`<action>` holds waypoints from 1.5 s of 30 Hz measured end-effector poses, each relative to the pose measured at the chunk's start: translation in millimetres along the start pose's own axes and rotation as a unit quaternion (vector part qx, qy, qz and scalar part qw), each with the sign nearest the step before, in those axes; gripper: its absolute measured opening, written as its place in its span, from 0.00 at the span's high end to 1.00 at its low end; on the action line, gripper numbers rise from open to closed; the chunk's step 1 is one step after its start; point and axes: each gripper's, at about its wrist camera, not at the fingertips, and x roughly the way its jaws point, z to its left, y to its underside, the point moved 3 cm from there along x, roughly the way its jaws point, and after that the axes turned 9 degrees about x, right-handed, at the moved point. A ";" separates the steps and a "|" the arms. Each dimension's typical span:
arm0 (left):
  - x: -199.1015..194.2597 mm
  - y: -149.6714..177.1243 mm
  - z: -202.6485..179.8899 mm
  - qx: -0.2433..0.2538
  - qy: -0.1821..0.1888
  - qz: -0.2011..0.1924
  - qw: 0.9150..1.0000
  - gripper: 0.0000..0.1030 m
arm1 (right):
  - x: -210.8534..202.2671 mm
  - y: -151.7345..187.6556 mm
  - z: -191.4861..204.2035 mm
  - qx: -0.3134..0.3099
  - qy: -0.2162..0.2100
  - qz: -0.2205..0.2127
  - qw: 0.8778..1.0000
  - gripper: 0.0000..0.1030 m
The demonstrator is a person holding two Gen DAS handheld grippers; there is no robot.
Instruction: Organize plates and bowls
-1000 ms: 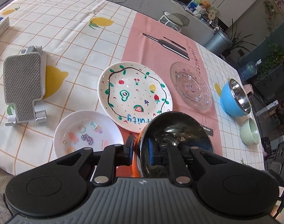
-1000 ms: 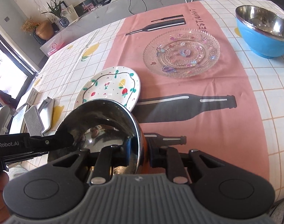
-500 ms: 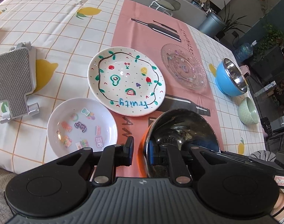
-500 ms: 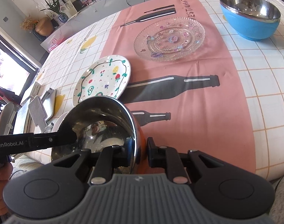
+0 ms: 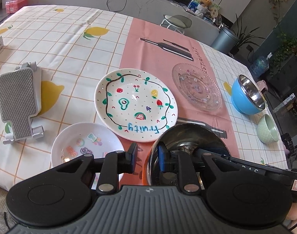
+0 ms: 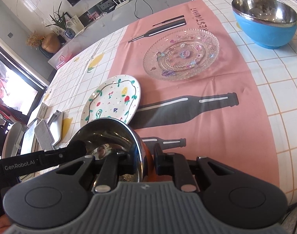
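Note:
A steel bowl with an orange outside (image 5: 187, 136) (image 6: 105, 134) sits close in front of both cameras, just before the painted "Fruity" plate (image 5: 134, 103) (image 6: 111, 99). My left gripper (image 5: 146, 156) straddles its rim: the blue pad is inside and the outer pad stands clear of the wall, so it is open. My right gripper (image 6: 145, 158) is shut on the opposite rim, one finger inside and one against the orange wall. A small white sticker plate (image 5: 84, 146) lies to the left. A glass plate (image 5: 197, 89) (image 6: 181, 54) lies farther back.
A blue steel-lined bowl (image 5: 246, 97) (image 6: 265, 31) and a pale green bowl (image 5: 267, 128) stand at the right of the table. A grey phone stand (image 5: 18, 101) (image 6: 45, 134) lies at the left. The near table edge runs just below the bowls.
My left gripper's outer finger, pressed against the orange bowl a second ago, has come away from its wall. The right gripper keeps its hold on the rim.

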 end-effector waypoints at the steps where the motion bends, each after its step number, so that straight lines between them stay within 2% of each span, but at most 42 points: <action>1: -0.7 -0.7 0.0 -0.001 -0.001 -0.006 1.000 0.77 | 1.0 -0.6 0.5 0.000 -0.001 -0.002 1.000 0.85; 6: -4.0 -4.9 1.1 -0.012 -0.006 -0.033 0.999 0.78 | 3.6 -2.1 2.4 0.000 -0.001 -0.012 1.000 0.86; 12: -14.3 -8.0 -2.5 -0.003 -0.010 -0.070 0.998 0.78 | 1.8 -1.7 6.4 -0.022 0.007 -0.019 1.000 0.87; 17: -20.5 -9.8 -2.2 -0.006 -0.007 -0.091 0.996 0.77 | -5.2 -2.6 6.8 -0.029 0.009 -0.032 0.999 0.83; 18: -21.1 -10.0 -2.2 -0.007 -0.007 -0.093 0.996 0.74 | -7.1 -3.0 6.7 -0.027 0.005 -0.034 0.999 0.81; 21: -22.3 -10.2 -3.7 -0.003 -0.013 -0.100 0.995 0.67 | -14.2 -3.7 7.4 -0.024 -0.004 -0.042 0.999 0.58; 24: -22.7 -9.3 -6.6 0.004 -0.021 -0.105 0.994 0.66 | -22.7 -3.7 9.7 -0.034 0.001 -0.065 0.997 0.44; 25: -23.4 -9.3 -7.1 0.004 -0.022 -0.107 0.994 0.62 | -26.3 -3.9 10.2 -0.039 0.003 -0.078 0.996 0.32; 27: -26.3 -9.0 -7.9 0.003 -0.023 -0.118 0.993 0.51 | -33.9 -4.5 9.7 -0.044 0.000 -0.107 0.993 0.15; 30: -34.4 -8.7 -11.0 0.009 -0.033 -0.157 0.987 0.37 | -46.9 -6.2 7.8 -0.051 -0.012 -0.161 0.986 0.09; 31: -38.5 -9.4 -12.9 0.015 -0.040 -0.177 0.983 0.29 | -50.1 -6.8 7.5 -0.055 -0.016 -0.175 0.983 0.05; 33: -45.0 -9.5 -16.3 0.022 -0.052 -0.208 0.977 0.18 | -57.3 -8.0 7.7 -0.064 -0.026 -0.201 0.977 0.04; 36: -52.9 -10.9 -18.9 0.020 -0.063 -0.238 0.969 0.17 | -67.0 -9.4 7.7 -0.068 -0.037 -0.235 0.969 0.03; 38: -53.2 -12.6 -19.1 0.015 -0.063 -0.237 0.969 0.18 | -70.4 -9.8 7.5 -0.070 -0.024 -0.256 0.964 0.03; 40: -49.0 -14.9 -16.8 0.006 -0.071 -0.208 0.976 0.32 | -73.2 -11.3 7.9 -0.077 -0.012 -0.271 0.959 0.03; 41: -47.6 -14.4 -14.5 -0.002 -0.074 -0.198 0.977 0.44 | -75.2 -11.5 7.8 -0.081 -0.014 -0.280 0.957 0.03; 42: -47.8 -14.3 -13.6 -0.005 -0.074 -0.199 0.977 0.45 | -77.6 -11.5 7.1 -0.082 -0.018 -0.289 0.954 0.03; 45: -57.1 -10.4 -14.9 0.012 -0.084 -0.235 0.968 0.44 | -84.7 -14.1 1.7 -0.072 -0.026 -0.306 0.949 0.03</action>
